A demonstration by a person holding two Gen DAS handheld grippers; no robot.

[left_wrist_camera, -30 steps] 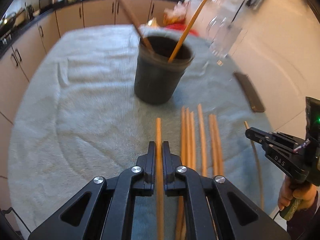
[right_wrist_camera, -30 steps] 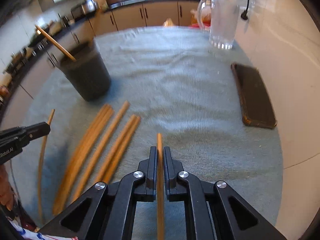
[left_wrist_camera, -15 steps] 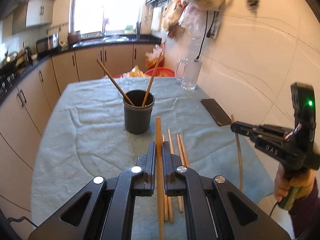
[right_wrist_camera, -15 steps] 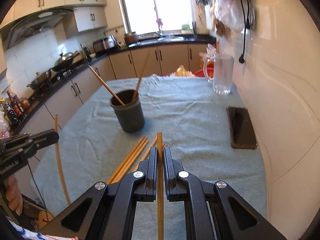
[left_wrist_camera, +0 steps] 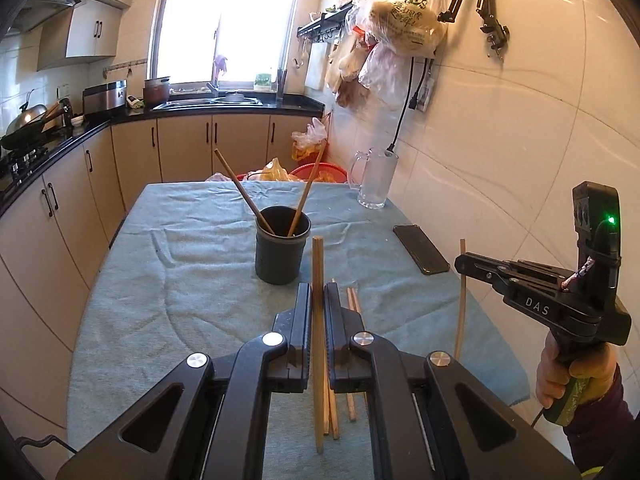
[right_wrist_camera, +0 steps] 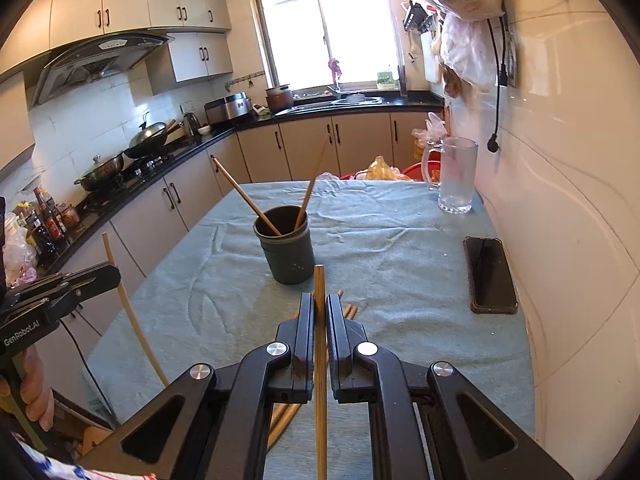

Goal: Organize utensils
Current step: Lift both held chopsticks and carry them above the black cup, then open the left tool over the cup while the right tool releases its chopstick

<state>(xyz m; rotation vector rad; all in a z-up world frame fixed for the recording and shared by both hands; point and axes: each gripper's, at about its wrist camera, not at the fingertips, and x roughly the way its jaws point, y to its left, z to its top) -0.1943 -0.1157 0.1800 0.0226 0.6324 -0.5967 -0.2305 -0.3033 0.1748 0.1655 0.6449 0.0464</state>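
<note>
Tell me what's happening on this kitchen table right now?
A person is sorting chopsticks into a dark cup on a cloth-covered table. Each hand-held gripper is shut on one chopstick: the left hand-held gripper on one, the right hand-held gripper on another, both raised above the table near the cup. Two chopsticks already lean inside the cup, and loose chopsticks lie on the cloth.

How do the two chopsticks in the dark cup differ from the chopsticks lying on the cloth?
The two chopsticks in the dark cup stand steeply and lean apart, one left, one right. The loose chopsticks lie flat, close together, on the cloth, outside the cup. All look like plain brown wooden sticks.
</note>
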